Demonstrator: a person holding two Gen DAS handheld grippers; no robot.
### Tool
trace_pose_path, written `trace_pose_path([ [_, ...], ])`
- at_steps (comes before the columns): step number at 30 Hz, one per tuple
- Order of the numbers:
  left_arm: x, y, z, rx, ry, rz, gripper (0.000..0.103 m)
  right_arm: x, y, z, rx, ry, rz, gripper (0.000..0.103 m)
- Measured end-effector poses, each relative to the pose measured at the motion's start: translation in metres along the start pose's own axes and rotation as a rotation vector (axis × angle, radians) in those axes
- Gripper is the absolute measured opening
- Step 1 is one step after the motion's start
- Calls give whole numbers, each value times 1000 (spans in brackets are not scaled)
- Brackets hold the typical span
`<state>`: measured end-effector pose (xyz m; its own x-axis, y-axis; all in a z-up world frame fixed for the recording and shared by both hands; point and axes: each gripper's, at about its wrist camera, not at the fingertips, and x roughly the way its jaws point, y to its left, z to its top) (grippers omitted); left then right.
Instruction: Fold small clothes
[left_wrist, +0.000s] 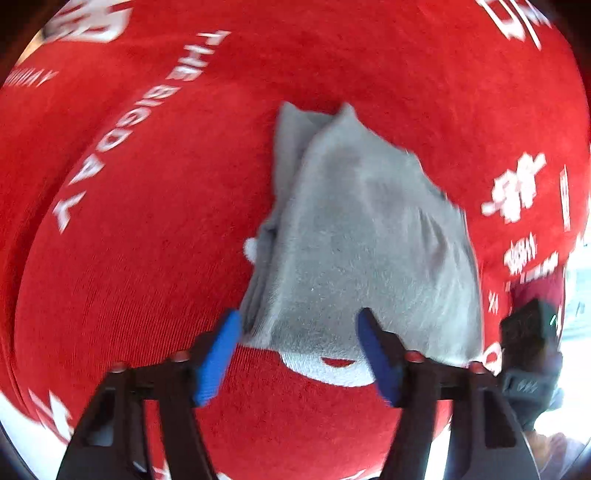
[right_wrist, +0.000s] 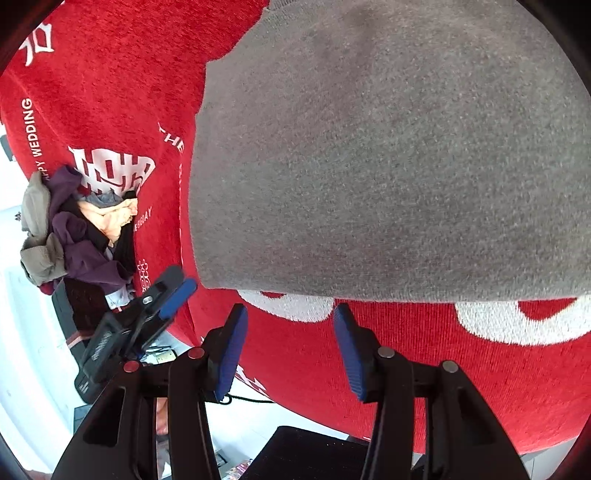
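Grey knit garment (left_wrist: 369, 240) lies part-folded on red printed tabletop cloth (left_wrist: 147, 221), near its front edge. Left claw (left_wrist: 299, 354) and right claw (right_wrist: 291, 350) are spread, nothing pinched. Risk: only the top layer is caught, and the fold is dragged askew.

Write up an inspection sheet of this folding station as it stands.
Surface: red cloth with white lettering.
Job's things: grey garment lying partly folded on the cloth.
Clutter: pile of mixed clothes at the cloth's edge.
Grippers: left tool open over the garment's near edge; right tool open, just short of the hem.
Cables: thin dark cord below the cloth's edge.
Surroundings: white floor.
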<state>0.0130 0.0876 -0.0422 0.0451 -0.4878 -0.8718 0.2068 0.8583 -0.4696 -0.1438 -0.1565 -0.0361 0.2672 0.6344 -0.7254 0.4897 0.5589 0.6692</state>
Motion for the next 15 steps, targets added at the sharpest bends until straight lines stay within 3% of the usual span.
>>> trace_pose_path([
  [2,9,-4,1,55,38,-2,38,-1,3,0,-18,0,-1,52],
  [4,13,-6,2,86,51,-4,35,0,7,0,-41,5,-1,52],
  [5,13,-6,3,93,53,-7,22,1,9,0,-51,-2,0,52],
  [7,14,-3,5,88,62,22,8,1,12,-1,-64,3,4,52],
  [10,17,14,6,53,67,60,8,4,15,-1,-69,9,8,52],
  [12,16,24,4,43,69,37,7,5,15,-2,-67,13,8,52],
  [15,13,21,2,81,73,57,7,7,16,-2,-59,21,7,52],
])
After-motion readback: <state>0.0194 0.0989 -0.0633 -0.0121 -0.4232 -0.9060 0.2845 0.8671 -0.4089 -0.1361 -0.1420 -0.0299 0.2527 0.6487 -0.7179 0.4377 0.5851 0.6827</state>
